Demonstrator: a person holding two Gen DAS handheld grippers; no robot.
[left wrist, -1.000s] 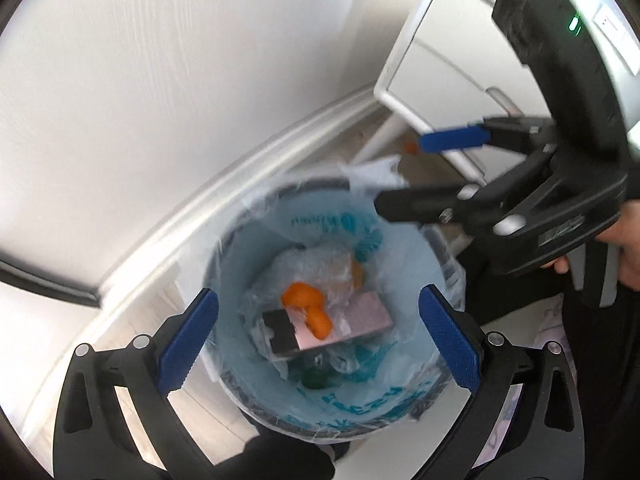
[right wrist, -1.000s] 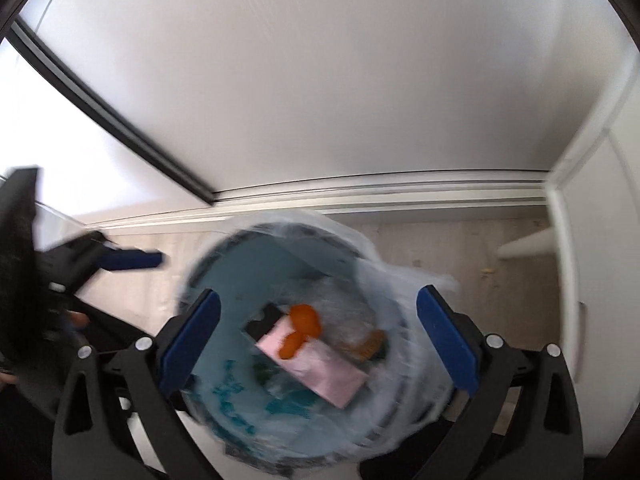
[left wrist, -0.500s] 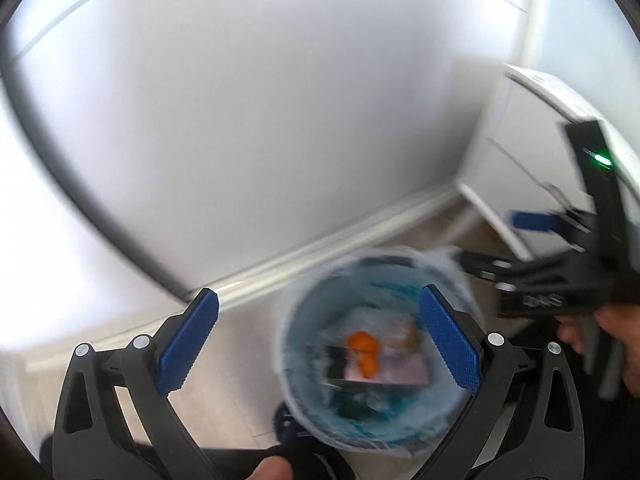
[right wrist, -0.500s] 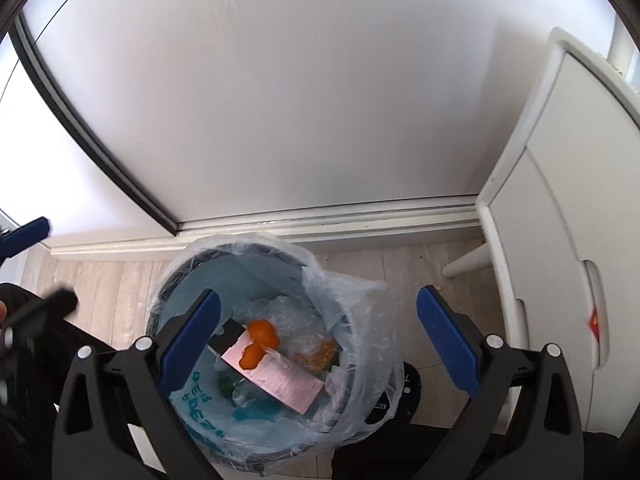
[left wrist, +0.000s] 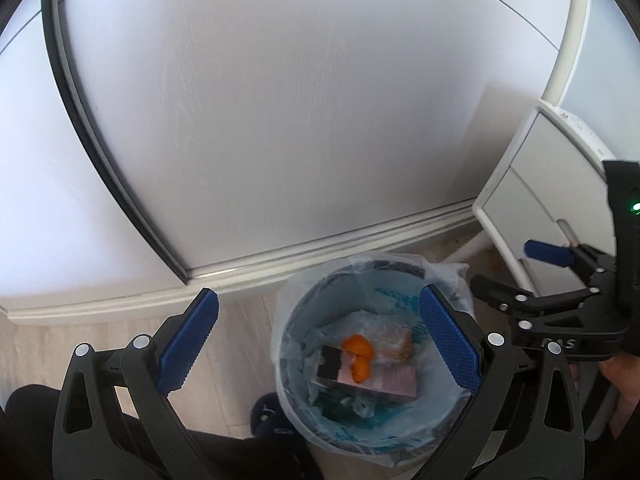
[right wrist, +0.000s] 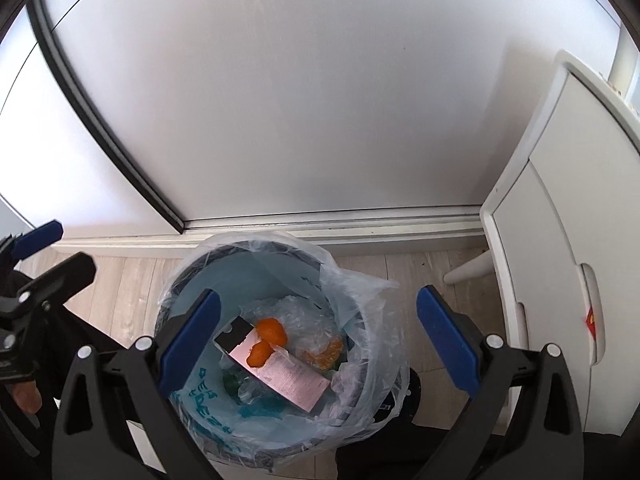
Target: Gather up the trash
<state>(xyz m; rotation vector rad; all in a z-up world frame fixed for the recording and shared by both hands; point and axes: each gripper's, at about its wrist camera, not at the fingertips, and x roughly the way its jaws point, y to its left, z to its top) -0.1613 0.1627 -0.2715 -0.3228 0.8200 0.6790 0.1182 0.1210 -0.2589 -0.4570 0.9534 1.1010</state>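
Both hand-held grippers now stand higher above the bin [right wrist: 360, 364] than they did a second ago, when their blue pads framed its mouth closely; the bin appears smaller and lower in both wrist views, and more of the white wall panel [left wrist: 280, 100] and the baseboard fills each view. The left gripper [left wrist: 316, 344] hangs over the wooden floor [left wrist: 240, 332] and the bin's left rim, jaws spread wide with nothing between them. The right gripper [right wrist: 316, 344] hangs over the bin and slightly to its right, jaws likewise spread wide and empty; it also shows at the right edge of the left wrist view, held by a hand [left wrist: 624, 384]. The trash lies inside the bin, on the clear plastic liner [right wrist: 352, 292]: a pink carton [right wrist: 280, 376] with a dark end, two orange peel pieces [right wrist: 266, 340] resting on it, and crumpled clear film [right wrist: 304, 320] beside them. A further orange piece [right wrist: 330, 354] sits beneath the film. The contents lie in the same arrangement as before. The bin stands just beside the white cabinet [right wrist: 560, 240]. In my judgement, the deposit step is complete and the withdrawal is in progress; the next move calls for locating any remaining trash. A small orange fragment [left wrist: 495, 266] lies on the floor under the cabinet and is a likely candidate.
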